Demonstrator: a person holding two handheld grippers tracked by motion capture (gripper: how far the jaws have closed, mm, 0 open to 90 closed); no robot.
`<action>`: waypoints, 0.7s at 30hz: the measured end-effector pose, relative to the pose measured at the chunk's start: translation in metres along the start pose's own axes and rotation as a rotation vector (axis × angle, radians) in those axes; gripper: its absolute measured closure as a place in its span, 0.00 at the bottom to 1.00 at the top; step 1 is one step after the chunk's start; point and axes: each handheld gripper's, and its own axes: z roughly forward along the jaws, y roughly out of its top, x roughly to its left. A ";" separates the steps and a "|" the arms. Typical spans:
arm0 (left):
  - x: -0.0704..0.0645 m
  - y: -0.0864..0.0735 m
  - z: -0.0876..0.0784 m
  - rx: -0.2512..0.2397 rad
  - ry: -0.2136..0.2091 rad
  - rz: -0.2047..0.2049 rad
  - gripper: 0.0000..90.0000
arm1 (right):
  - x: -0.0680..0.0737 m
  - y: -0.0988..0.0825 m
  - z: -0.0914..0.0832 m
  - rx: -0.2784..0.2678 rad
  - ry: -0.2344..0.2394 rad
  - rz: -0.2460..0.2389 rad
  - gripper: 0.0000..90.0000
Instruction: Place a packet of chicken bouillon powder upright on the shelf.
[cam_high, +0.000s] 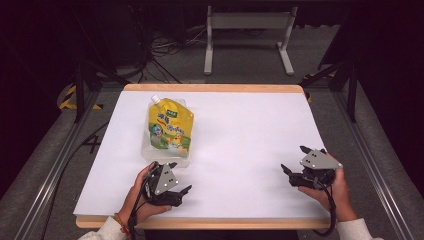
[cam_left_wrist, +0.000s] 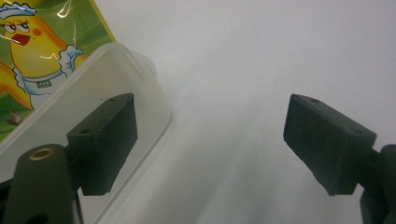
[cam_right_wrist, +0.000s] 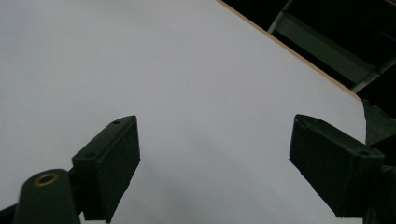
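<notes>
Nearest the high camera, two forearms enter from the bottom edge, each hand carrying a two-jaw gripper over the white counter (cam_high: 240, 125).

Left gripper (cam_high: 176, 176): positioned at the near edge of the counter, just in front of the clear plastic container (cam_high: 150, 152). Its jaws are spread wide with nothing between them. In the left gripper view, one black pad (cam_left_wrist: 105, 140) stands over the rounded near corner of the container (cam_left_wrist: 116, 70), but whether it touches the wall cannot be told; the other pad (cam_left_wrist: 327, 140) is over bare counter.

Right gripper (cam_high: 296, 161): positioned near the right front corner of the counter, well apart from the container. Its jaws are also spread wide. The right gripper view shows both pads over plain white surface, gripping nothing.

Work item: a yellow spouted drink pouch (cam_high: 170, 129) with a white cap lies in the container, spout pointing away from the person toward the far left. The pouch and container sit left of centre on the counter.

Status, as judged: the pouch is seated in the container and neither gripper holds it, so placing appears done. Alternatively, the pouch is yet to be lifted out; the pictures do not settle which.

Beyond the counter's far wooden edge, a grey metal stand (cam_high: 248, 35) and loose cables (cam_high: 165, 50) rest on the floor.
</notes>
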 end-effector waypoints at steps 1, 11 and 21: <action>0.000 -0.001 0.000 0.003 0.001 0.003 0.20 | 0.000 0.000 0.000 0.000 0.000 0.000 0.18; 0.000 -0.007 0.002 0.022 -0.027 -0.005 0.19 | -0.006 -0.034 -0.015 0.056 -0.025 0.020 0.17; 0.000 -0.010 0.003 0.032 -0.042 -0.005 0.18 | -0.010 -0.055 -0.026 0.076 -0.042 0.068 0.16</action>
